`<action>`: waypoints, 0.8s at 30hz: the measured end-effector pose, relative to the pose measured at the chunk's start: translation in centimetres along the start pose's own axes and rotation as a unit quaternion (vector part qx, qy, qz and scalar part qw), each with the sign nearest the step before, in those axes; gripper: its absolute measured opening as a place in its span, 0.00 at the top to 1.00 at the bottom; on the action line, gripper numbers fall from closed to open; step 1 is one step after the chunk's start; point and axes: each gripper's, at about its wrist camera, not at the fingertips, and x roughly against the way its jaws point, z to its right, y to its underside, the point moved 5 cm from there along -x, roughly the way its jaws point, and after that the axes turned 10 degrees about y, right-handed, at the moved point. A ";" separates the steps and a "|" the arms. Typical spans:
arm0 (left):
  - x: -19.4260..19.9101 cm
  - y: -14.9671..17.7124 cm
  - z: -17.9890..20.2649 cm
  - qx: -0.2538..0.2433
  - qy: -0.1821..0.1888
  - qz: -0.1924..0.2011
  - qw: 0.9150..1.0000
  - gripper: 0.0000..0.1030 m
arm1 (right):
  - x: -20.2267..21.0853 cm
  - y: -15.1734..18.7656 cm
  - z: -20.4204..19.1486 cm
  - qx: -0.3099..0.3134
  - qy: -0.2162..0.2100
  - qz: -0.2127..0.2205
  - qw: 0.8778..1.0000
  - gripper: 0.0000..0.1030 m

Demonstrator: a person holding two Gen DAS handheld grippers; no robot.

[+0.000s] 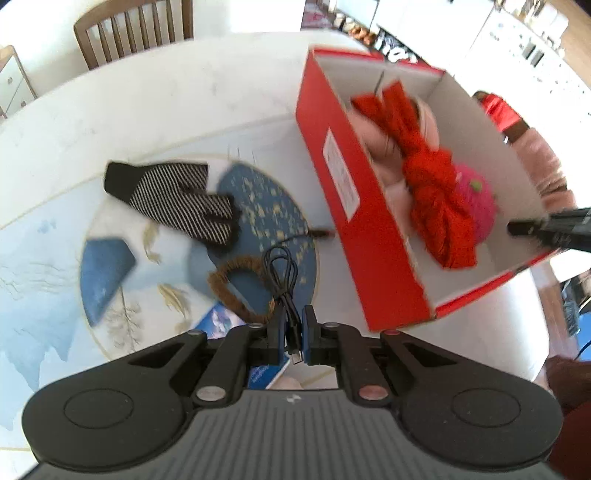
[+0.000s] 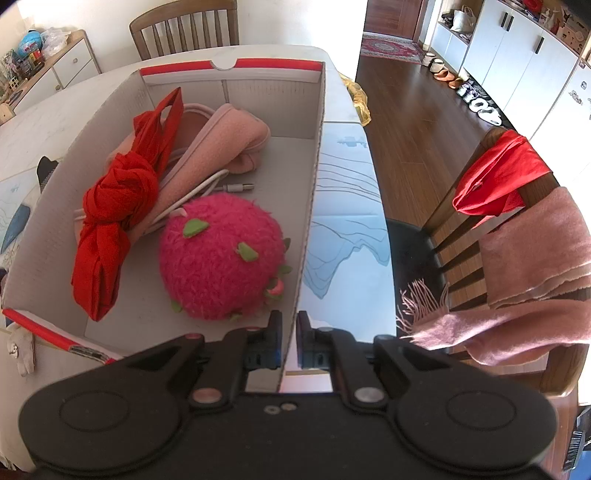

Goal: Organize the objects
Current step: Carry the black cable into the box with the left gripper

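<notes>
Red cardboard forms the outside of the box point(image 1: 332, 206), which stands open on the white table point(image 1: 147, 103), white inside. It holds a knotted red cloth point(image 2: 110, 206), a pink pouch point(image 2: 229, 136), a white cable point(image 2: 207, 184) and a fuzzy pink ball point(image 2: 221, 254) with green bits. The ball lies in the box's near corner beside the right wall; the cloth runs along the left wall, partly over the pouch.

The right tongs point(image 2: 289, 332) are clamped on the box's right wall point(image 2: 314, 166), one finger inside and one outside, at its near end. In the left view those tongs point(image 1: 532, 229) show at the same wall, from the side.

The left tongs point(image 1: 293, 332) are closed on a coiled black cable point(image 1: 282, 273), whose loops stick out forward past the fingertips and whose plug end hangs between the fingers. They hang above a blue-and-white patterned mat point(image 1: 55, 266) that covers the near part of the table, just left of the box.

On the mat, a striped black-and-white glove point(image 1: 177, 195) lies to the far left of the cable, and a brown fuzzy ring point(image 1: 236, 291) lies just beside the cable loops.

A wooden chair point(image 2: 184, 26) stands at the table's far edge. Another chair point(image 2: 517, 229) at the right edge carries a red cloth and a pink scarf point(image 2: 535, 258).
</notes>
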 end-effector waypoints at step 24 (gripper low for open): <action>11.3 -8.8 8.1 -0.122 0.042 0.080 0.988 0.93 | -0.1 0.0 -0.3 0.020 -0.008 0.002 1.000 0.93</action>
